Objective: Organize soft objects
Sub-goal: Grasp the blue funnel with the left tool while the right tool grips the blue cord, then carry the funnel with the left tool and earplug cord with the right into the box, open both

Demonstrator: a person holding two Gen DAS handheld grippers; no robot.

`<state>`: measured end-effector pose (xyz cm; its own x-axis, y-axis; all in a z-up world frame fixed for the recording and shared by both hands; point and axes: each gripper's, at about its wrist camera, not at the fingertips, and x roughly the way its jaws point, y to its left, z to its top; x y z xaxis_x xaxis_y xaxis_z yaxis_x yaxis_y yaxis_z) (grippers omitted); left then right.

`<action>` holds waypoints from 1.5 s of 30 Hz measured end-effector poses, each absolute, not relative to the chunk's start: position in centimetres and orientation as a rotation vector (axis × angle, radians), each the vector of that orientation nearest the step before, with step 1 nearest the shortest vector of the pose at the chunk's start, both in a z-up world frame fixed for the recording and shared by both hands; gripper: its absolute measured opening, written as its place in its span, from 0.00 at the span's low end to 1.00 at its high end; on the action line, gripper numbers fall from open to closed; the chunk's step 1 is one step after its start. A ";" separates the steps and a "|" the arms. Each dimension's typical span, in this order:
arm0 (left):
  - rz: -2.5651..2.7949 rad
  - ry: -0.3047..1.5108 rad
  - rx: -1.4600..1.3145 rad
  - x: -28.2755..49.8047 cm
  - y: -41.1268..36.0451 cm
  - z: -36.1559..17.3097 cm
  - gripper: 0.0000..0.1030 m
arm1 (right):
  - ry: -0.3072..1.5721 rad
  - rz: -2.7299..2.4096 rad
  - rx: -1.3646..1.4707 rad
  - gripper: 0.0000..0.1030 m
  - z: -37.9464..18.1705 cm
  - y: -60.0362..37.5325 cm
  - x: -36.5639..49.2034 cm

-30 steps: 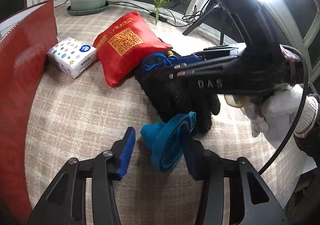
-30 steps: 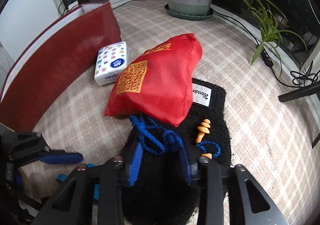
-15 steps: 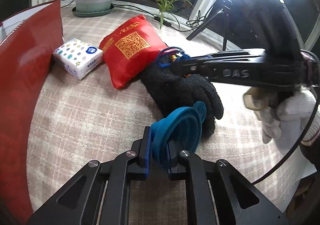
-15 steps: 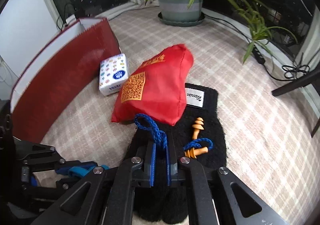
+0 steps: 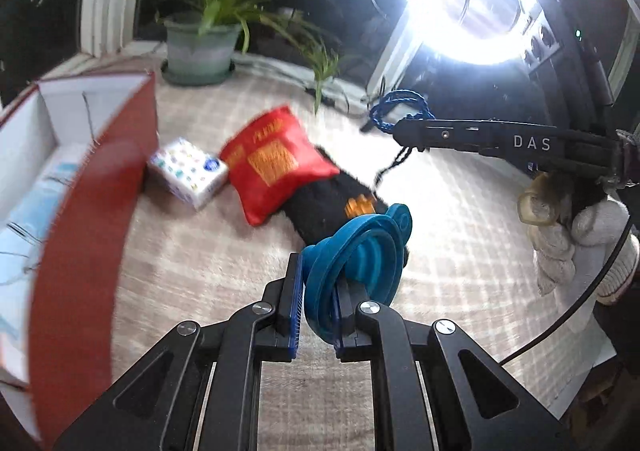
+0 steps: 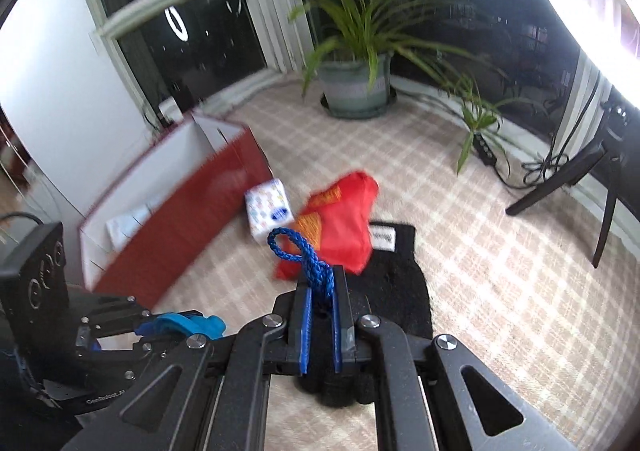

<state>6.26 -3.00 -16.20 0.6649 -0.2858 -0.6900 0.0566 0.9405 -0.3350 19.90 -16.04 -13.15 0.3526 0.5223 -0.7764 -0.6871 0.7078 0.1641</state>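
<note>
Now, the plaid cloth table (image 5: pixel 460 211) fills both views, and at its left edge stands the red box (image 5: pixel 84 235), open at the top with pale blue items already inside, which looks like the place the soft things are meant to go. Next in size, the black knit glove (image 6: pixel 396 283) lies flat in the middle, with the red pouch (image 5: pixel 276 163) resting partly on its cuff end and the patterned tissue pack (image 5: pixel 188 179) just beside the pouch, near the box wall. Both tools are up off the table, 2 loads at once. The left gripper (image 5: pixel 316 307) is clamped on the blue collapsible funnel (image 5: pixel 360 251), pinched across its folded rings so it stands on edge between the pads. The right gripper (image 6: pixel 320 327) is pressed together on the blue cord (image 6: pixel 304 255), its loop poking up past the tips; from the left camera an orange earplug (image 5: pixel 360 207) shows below it against the glove, though I can't tell whether it hangs clear or rests there. My read: both are headed for the box.
</note>
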 end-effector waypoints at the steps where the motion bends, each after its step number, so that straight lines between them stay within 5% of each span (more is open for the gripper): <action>1: -0.194 0.809 -0.303 5.9 -2.6 -15.5 0.10 | 0.913 0.798 -0.183 0.07 -12.3 -16.2 19.8; 24: 0.150 0.663 -0.388 -1.7 11.6 -10.2 0.10 | 0.711 1.008 -0.161 0.07 -0.6 -6.4 17.9; 45: 0.353 0.745 -0.403 -3.0 17.9 -12.7 0.10 | 0.793 1.092 -0.398 0.08 -6.0 9.1 18.9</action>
